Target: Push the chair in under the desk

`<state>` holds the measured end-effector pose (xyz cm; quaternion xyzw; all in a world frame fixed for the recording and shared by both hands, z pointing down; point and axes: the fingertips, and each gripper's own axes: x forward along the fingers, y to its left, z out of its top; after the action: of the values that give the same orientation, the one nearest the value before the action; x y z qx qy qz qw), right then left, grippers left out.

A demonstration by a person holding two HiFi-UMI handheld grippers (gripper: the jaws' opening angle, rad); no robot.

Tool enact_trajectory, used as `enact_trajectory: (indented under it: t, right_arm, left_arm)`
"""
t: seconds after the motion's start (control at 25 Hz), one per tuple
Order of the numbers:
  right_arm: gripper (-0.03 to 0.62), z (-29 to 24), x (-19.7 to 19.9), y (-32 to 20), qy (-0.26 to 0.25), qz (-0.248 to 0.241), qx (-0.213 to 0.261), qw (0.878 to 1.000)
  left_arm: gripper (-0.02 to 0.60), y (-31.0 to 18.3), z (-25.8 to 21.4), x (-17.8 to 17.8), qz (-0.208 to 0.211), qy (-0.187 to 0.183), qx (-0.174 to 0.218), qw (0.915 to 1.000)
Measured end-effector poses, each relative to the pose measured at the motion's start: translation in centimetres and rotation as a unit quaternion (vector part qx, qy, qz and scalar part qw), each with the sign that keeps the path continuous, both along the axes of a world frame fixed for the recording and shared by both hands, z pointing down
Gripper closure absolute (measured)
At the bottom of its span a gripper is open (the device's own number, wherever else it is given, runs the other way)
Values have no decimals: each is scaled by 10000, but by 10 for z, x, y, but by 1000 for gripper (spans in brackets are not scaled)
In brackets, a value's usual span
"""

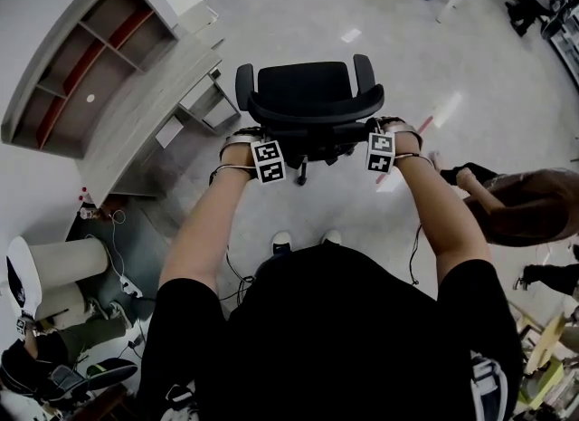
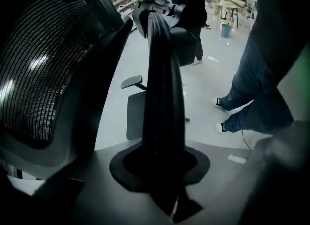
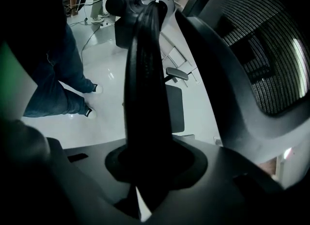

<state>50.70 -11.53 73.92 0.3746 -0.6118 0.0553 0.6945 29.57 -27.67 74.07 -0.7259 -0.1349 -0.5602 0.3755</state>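
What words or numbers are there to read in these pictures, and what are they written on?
No text can be read anywhere.
On the left gripper and the right gripper, the cubes carry black-and-white square patterns, no letters or numbers.
On the chair, no label shows.
On the desk, nothing printed can be made out.

**Head view:** taken from the person's head, facing steeply down at middle range on the chair (image 1: 309, 102), the counter (image 1: 145, 120) to its left and the floor (image 1: 298, 12).

**Left gripper view:** rides the left gripper (image 1: 242, 141), facing along its jaws, very close to the chair, mesh back at frame left.

**Right gripper view:** likewise on the right gripper (image 1: 391, 129), mesh at frame right.

All three views share the chair and floor.
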Motion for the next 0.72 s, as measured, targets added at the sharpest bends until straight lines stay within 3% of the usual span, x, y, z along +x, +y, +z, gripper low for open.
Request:
enact_trajectory:
  t: [0.36, 0.72]
  right_arm:
    - [505, -1, -14, 6, 5, -68, 13, 10000]
    - [507, 1, -59, 14, -12, -271, -4, 9996]
  left_arm:
    - [499, 8, -1, -16, -64, -44, -12, 10000]
    - [499, 24, 0, -67, -236, -51, -28, 9997]
